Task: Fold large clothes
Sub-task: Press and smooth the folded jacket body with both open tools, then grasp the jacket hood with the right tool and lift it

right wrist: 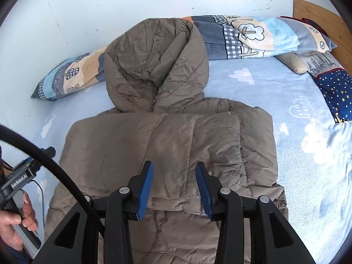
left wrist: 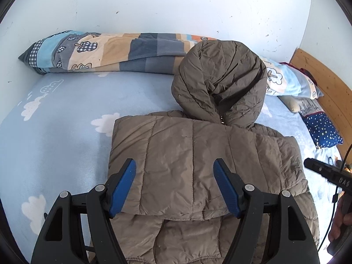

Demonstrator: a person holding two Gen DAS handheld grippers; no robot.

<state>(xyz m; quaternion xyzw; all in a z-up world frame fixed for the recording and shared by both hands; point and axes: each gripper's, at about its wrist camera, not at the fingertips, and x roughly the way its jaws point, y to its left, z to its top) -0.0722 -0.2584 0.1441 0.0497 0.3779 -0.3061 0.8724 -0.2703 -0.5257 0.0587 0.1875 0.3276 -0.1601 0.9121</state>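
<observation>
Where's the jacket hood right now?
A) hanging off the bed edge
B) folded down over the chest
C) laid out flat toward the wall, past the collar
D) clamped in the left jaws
C: the hood lies spread above the jacket body, its tip on the rolled patterned quilt; both sets of jaws stand open and empty.

Left gripper [left wrist: 175,165] and right gripper [right wrist: 174,167]: black plastic frames, ribbed blue finger pads [left wrist: 123,184], silver pivot screws. Black cable [right wrist: 55,165] at lower left; bare skin.
</observation>
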